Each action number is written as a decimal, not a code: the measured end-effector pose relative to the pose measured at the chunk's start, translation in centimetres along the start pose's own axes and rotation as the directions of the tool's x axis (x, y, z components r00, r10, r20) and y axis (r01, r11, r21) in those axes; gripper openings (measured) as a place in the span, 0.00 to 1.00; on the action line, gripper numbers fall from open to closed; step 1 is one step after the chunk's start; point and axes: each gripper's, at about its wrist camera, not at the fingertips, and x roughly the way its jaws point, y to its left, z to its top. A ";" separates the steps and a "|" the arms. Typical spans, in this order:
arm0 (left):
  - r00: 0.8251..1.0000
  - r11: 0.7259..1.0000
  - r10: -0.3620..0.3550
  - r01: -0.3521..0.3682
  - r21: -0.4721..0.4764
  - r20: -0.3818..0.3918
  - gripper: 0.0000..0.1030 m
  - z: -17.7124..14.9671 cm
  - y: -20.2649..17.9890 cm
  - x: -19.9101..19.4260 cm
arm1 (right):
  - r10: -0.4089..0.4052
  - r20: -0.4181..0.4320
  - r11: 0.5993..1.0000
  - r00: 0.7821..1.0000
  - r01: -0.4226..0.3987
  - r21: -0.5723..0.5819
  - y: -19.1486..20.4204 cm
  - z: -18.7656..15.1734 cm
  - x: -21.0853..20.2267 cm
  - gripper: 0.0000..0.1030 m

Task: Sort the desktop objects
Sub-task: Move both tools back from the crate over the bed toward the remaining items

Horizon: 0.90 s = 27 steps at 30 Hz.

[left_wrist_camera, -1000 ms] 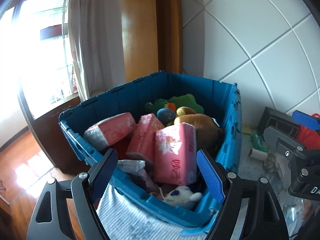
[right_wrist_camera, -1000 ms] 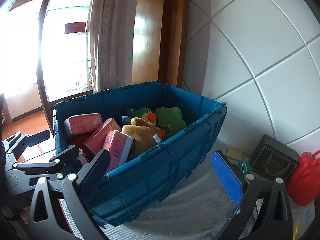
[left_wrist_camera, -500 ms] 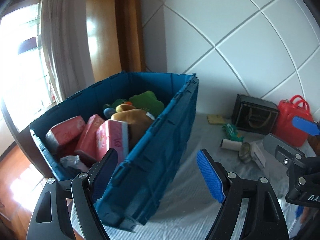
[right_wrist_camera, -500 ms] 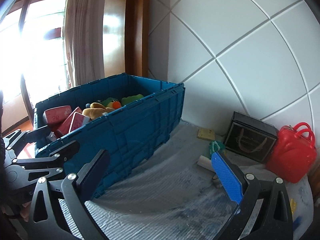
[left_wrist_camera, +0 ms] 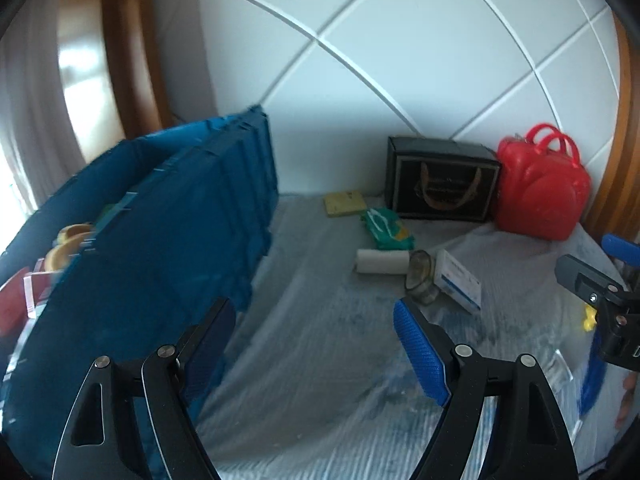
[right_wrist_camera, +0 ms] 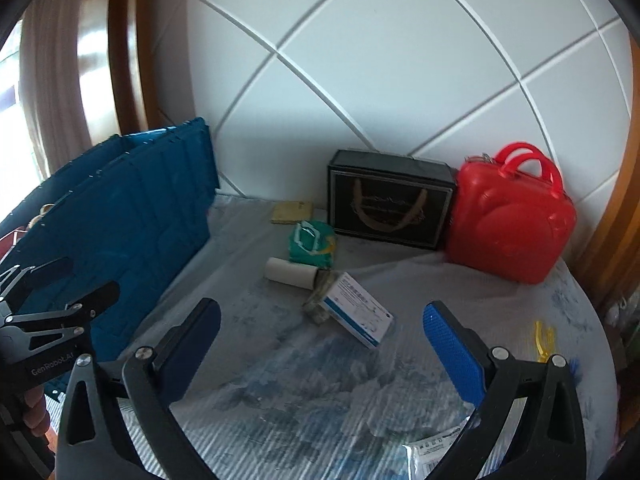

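My left gripper (left_wrist_camera: 312,344) gapes empty at bottom centre. Blue crate (left_wrist_camera: 160,248) fills the left of frame; white roll (left_wrist_camera: 382,262), jar (left_wrist_camera: 420,276) and white box (left_wrist_camera: 460,280) cluster centre-right, red case (left_wrist_camera: 544,192) upper right.

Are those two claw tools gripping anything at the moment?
No. The left gripper and the right gripper both have their jaws wide open over the table cover, nothing between them.
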 end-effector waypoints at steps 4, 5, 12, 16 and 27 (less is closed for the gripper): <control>0.997 0.999 -0.030 0.033 0.043 -0.069 0.79 0.3 -2.9 5.5 | -0.039 -0.088 0.998 0.995 0.043 0.040 -2.9 -1.3 5.0 1.00; 0.996 0.998 -0.037 0.041 0.053 -0.084 0.79 0.2 -3.6 6.7 | -0.050 -0.117 0.997 0.992 0.056 0.047 -3.5 -1.7 6.7 1.00; 0.976 0.988 -0.082 0.107 0.113 -0.200 0.79 -0.7 -8.8 16.5 | -0.077 -0.279 0.994 0.957 0.096 0.054 -5.6 -5.2 15.8 1.00; 0.962 0.980 -0.087 0.129 0.152 -0.257 0.79 -2.0 -11.0 21.0 | -0.078 -0.323 0.995 0.943 0.095 0.037 -5.8 -7.2 20.0 1.00; 0.952 0.980 -0.100 0.145 0.139 -0.290 0.79 -2.3 -11.9 26.9 | -0.080 -0.338 0.996 0.938 0.084 -0.002 -5.4 -8.2 28.4 1.00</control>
